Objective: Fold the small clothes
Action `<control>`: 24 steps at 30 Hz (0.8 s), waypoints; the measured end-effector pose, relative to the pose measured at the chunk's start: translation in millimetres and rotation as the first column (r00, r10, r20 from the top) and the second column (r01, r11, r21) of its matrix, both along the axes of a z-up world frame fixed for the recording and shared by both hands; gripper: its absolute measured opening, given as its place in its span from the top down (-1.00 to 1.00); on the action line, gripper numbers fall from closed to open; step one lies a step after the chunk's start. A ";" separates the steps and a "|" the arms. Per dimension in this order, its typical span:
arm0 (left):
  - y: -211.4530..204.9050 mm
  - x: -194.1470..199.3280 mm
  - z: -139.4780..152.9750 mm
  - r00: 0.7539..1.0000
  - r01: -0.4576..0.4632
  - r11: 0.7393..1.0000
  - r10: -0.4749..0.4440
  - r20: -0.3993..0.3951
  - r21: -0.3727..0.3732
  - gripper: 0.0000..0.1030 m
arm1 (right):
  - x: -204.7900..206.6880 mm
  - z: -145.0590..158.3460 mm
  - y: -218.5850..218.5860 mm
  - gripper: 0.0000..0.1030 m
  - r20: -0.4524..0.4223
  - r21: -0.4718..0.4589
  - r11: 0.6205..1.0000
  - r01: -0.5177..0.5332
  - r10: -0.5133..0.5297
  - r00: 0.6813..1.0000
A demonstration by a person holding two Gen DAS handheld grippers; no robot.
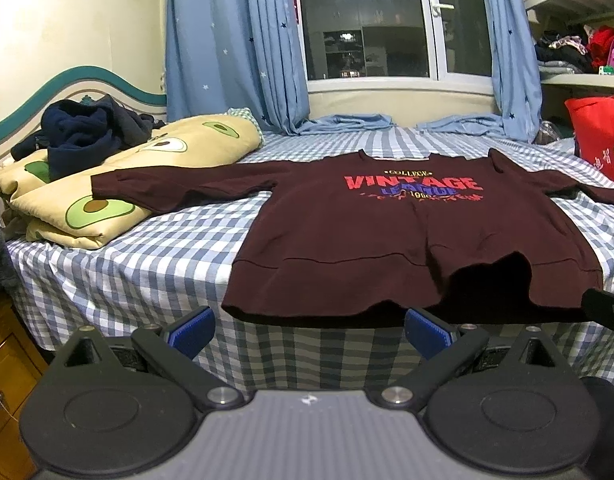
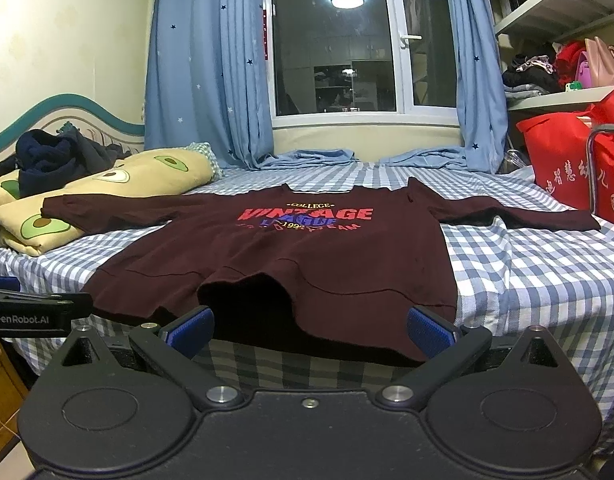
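A maroon sweatshirt (image 1: 387, 232) with a red and blue "VINTAGE" print lies face up on the checked bed, sleeves spread to both sides, hem at the near bed edge. It also shows in the right wrist view (image 2: 291, 256). My left gripper (image 1: 309, 330) is open and empty, just in front of the hem's left part. My right gripper (image 2: 309, 330) is open and empty, in front of the hem's right part. The left gripper's body (image 2: 31, 312) shows at the left of the right wrist view.
A folded avocado-print quilt (image 1: 119, 184) with a pile of dark clothes (image 1: 83, 132) lies at the bed's left, under one sleeve end. A red bag (image 2: 567, 168) stands at the right. Blue curtains (image 1: 235, 48) and a window are behind. A wooden cabinet (image 1: 7, 360) is at the lower left.
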State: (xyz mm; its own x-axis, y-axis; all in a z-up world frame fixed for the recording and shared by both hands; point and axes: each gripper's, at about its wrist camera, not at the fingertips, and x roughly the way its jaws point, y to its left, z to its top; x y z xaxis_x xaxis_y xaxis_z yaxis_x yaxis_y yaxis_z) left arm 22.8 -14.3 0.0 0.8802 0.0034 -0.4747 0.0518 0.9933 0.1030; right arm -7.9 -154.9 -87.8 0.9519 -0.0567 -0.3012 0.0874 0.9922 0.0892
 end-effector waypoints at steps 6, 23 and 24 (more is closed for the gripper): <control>-12.9 24.8 5.8 1.000 0.006 0.999 -0.004 -0.030 0.045 -0.99 | 18.8 3.1 -13.1 -0.99 -0.027 0.014 1.000 0.003 -0.003 1.000; -87.8 178.8 53.5 0.998 0.056 0.992 -0.053 -0.025 0.117 -0.99 | 142.0 18.7 -104.2 -0.99 -0.155 -0.052 0.994 0.099 -0.106 0.982; -93.2 188.2 53.9 0.998 0.062 0.992 -0.060 -0.028 0.110 -0.99 | 149.5 18.1 -111.0 -0.99 -0.156 -0.055 0.993 0.107 -0.115 0.981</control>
State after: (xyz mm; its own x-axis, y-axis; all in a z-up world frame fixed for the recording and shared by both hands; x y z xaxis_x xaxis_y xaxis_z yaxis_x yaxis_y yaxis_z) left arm 210.9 -107.5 54.0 0.8683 0.0040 -0.4961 0.1159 0.9707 0.2106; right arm 141.6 -265.9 -69.7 0.8794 -0.1767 -0.4422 0.2067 0.9782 0.0202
